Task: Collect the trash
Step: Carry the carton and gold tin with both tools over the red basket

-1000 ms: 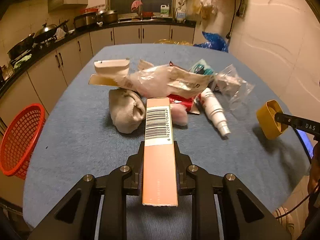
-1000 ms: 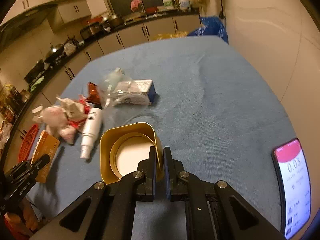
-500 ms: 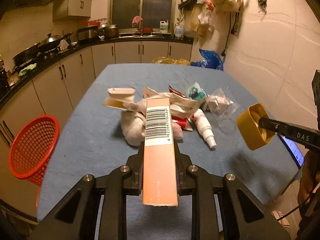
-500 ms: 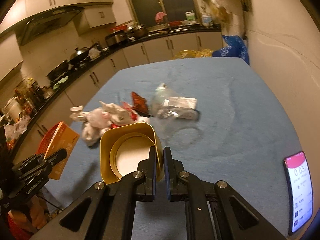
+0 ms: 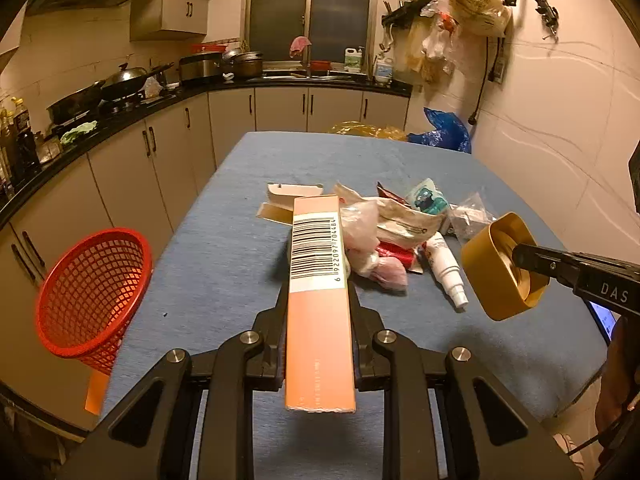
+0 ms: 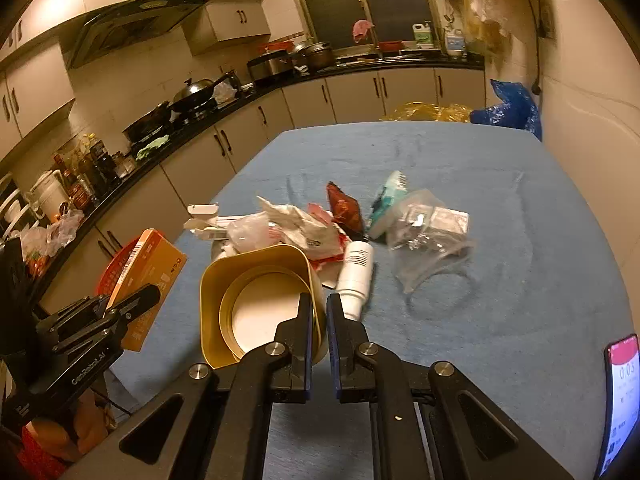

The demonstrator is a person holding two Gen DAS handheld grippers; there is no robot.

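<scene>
Rising away from the desk [image 5: 224,248] over the last second, both grippers carry trash clear of the pile. The left gripper [image 5: 319,300] has its jaws clamped on the orange carton [image 5: 319,320]; the right gripper [image 6: 319,312] pinches the wall of the gold tin [image 6: 260,304]. The red basket [image 5: 92,288] now sits in view at the near left, so dropping both loads comes next.

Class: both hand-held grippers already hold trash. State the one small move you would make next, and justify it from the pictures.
Probably swing the left hand-held gripper leftward over the red basket and drop the orange box in. The box is clamped clear of the table, and the open basket sits just past the table's left edge, nearer than the gold lid.
</scene>
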